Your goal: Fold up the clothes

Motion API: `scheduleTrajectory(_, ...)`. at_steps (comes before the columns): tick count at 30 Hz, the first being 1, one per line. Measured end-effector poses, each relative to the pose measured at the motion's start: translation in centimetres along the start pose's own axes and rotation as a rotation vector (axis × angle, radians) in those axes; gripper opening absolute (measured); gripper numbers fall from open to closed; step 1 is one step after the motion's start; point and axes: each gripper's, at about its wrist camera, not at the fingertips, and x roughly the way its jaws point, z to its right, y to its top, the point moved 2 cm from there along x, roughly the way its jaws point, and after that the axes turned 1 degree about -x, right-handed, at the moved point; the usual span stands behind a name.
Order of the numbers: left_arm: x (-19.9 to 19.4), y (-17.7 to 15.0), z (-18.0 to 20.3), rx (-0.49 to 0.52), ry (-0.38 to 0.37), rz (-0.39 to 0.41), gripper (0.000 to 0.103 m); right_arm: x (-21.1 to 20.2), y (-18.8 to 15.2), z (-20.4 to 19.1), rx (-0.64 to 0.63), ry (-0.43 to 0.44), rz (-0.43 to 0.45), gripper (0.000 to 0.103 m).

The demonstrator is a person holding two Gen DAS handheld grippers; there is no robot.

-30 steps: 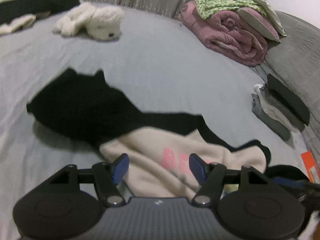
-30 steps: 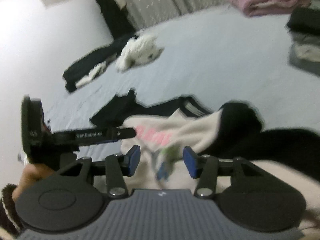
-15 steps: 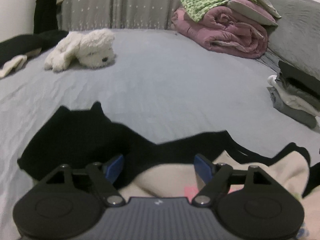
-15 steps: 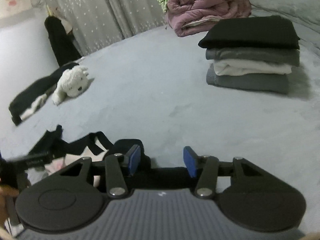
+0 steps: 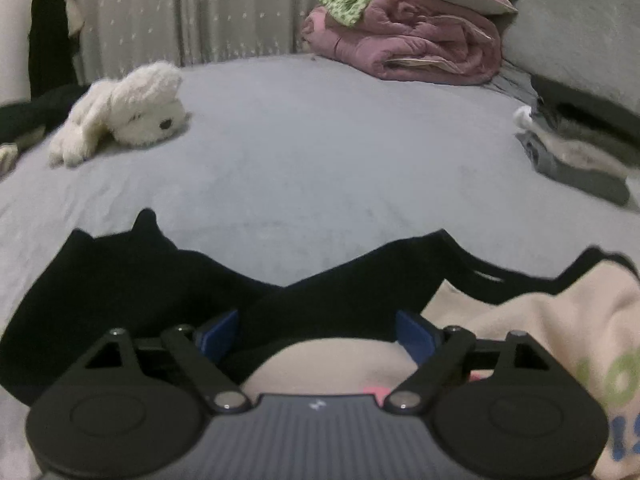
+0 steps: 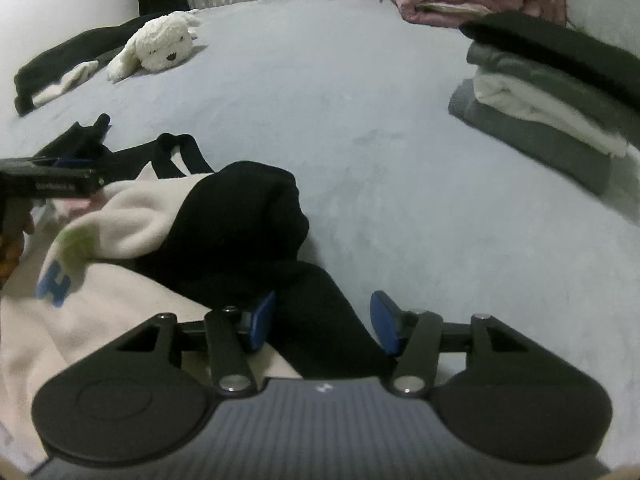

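A cream and black sweatshirt (image 5: pixel 540 320) with pink, green and blue print lies crumpled on the grey bed sheet (image 5: pixel 320 140). My left gripper (image 5: pixel 316 336) hovers low over its black part and a cream fold. Its jaws are opening, and the blue pads stand wide apart with cloth between them, not pressed. In the right wrist view my right gripper (image 6: pixel 324 326) is over the sweatshirt's black sleeve (image 6: pixel 240 220). The sleeve runs between its parted pads, which widen slightly and do not press. The left gripper (image 6: pixel 80 172) shows at the left edge, above the cream cloth.
A white plush dog (image 5: pixel 124 112) lies at the back left beside a dark garment (image 6: pixel 68 56). A stack of folded clothes (image 6: pixel 552 92) stands on the right. A rolled pink quilt (image 5: pixel 420 44) with green cloth on top sits at the back before a curtain.
Both grippers have sunk closer to the sweatshirt. The left one rolled level and its jaws widened. The right one swung right, then back over the black sleeve.
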Motion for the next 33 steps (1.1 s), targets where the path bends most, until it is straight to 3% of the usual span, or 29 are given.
scheduleTrajectory(3, -0.2, -0.2, 0.3, 0.004, 0.016, 0.014, 0.083, -0.1, -0.1, -0.2, 0.0, 0.006, 0.006, 0.041)
scheduleTrajectory(5, -0.3, -0.3, 0.4, -0.002, 0.016, 0.032, 0.076, -0.2, 0.0, -0.7, -0.017, 0.02, 0.009, 0.018)
scheduleTrajectory(6, -0.3, -0.4, 0.6, 0.003, 0.021, 0.04, 0.071, -0.2, 0.0, -1.1, -0.028, 0.021, 0.01, 0.014)
scheduleTrajectory(7, -0.4, -0.4, 0.8, 0.009, 0.026, 0.048, 0.068, -0.2, 0.0, -1.6, -0.041, 0.016, 0.012, 0.014)
scheduleTrajectory(11, -0.6, -0.4, 1.5, 0.047, 0.054, 0.063, 0.036, -0.1, 0.1, -2.8, -0.088, -0.049, 0.032, 0.013)
scheduleTrajectory(15, -0.7, -0.2, 1.2, 0.024, 0.077, 0.067, 0.019, 0.0, 0.6, -2.4, -0.058, -0.083, 0.047, 0.011)
scheduleTrajectory(26, -2.8, 1.4, -0.1, -0.108, 0.126, 0.175, 0.007, -0.8, 3.3, -2.2, -0.016, -0.263, 0.189, 0.009)
scheduleTrajectory(33, -4.5, 1.6, -0.3, -0.095, 0.197, 0.274, 0.006, -2.2, 5.4, -1.3, 0.059, -0.368, 0.337, 0.009)
